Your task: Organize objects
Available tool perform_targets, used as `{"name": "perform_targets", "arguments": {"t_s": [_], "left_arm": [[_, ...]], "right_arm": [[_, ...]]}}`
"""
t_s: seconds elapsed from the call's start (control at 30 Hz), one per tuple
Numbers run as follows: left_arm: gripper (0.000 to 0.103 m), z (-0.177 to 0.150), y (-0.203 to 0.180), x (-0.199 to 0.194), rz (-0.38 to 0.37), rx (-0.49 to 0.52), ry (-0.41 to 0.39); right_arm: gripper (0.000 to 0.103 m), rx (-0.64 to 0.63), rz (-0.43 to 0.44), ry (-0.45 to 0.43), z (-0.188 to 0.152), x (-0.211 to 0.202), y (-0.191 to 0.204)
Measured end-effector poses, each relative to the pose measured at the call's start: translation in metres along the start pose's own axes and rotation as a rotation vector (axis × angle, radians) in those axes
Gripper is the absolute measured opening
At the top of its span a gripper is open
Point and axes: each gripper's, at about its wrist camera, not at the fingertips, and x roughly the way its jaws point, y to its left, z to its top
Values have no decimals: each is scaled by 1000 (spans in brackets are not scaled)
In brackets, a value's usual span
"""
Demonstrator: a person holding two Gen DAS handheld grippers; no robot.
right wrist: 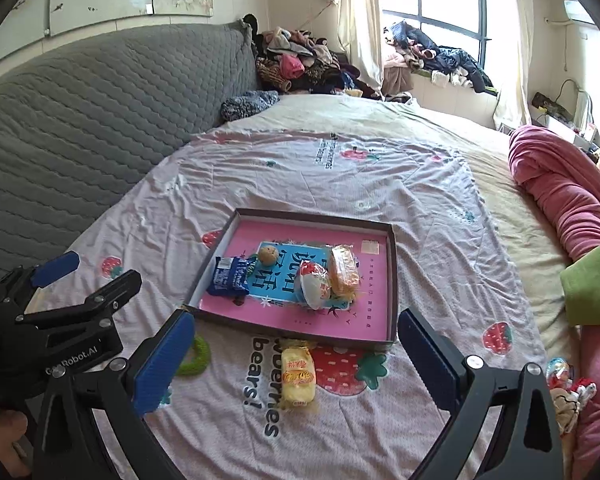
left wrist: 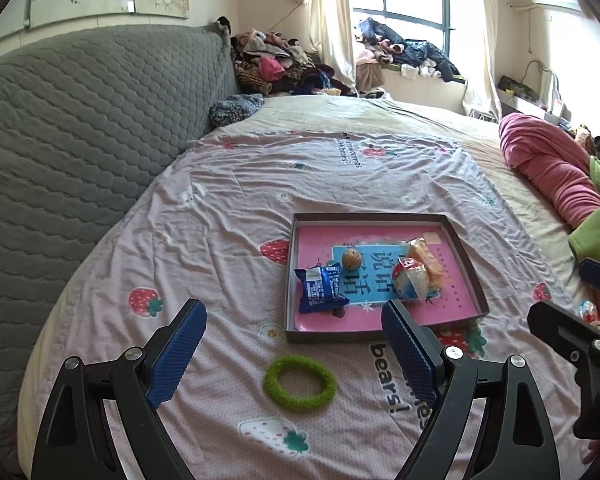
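A shallow dark box lid (left wrist: 466,256) (right wrist: 392,276) with a pink lining lies on the bed. In it are a blue snack packet (left wrist: 320,289) (right wrist: 230,277), a small brown ball (left wrist: 351,259) (right wrist: 268,255), a white-and-red wrapped item (left wrist: 410,280) (right wrist: 314,284) and an orange wrapped cake (left wrist: 428,262) (right wrist: 343,271). A green fuzzy ring (left wrist: 300,383) (right wrist: 194,356) lies in front of the lid, between my left gripper's fingers; my left gripper (left wrist: 296,356) is open and empty. A yellow wrapped snack (right wrist: 298,376) lies between my right gripper's fingers; my right gripper (right wrist: 296,368) is open and empty.
The bed sheet (left wrist: 236,208) is pink with strawberry prints. A grey quilted headboard (left wrist: 80,128) stands at the left. A rolled pink blanket (right wrist: 556,184) and green cloth (right wrist: 592,284) lie at the right. Small toys (right wrist: 568,388) lie at the lower right.
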Motion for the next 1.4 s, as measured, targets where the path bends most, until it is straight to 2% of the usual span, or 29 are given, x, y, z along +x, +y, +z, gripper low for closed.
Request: {"name": "perform_targets", "arguments": {"t_s": [0.23, 0.87, 1.4], "left_arm": [[90, -10, 2, -38, -5, 1, -14], [90, -35, 13, -108, -9, 1, -39], [90, -69, 20, -135, -13, 14, -16]], "right_arm": [[102, -6, -4, -14, -7, -32, 6], [102, -39, -13, -47, -29, -101, 30], [102, -37, -11, -49, -57, -131, 40]]}}
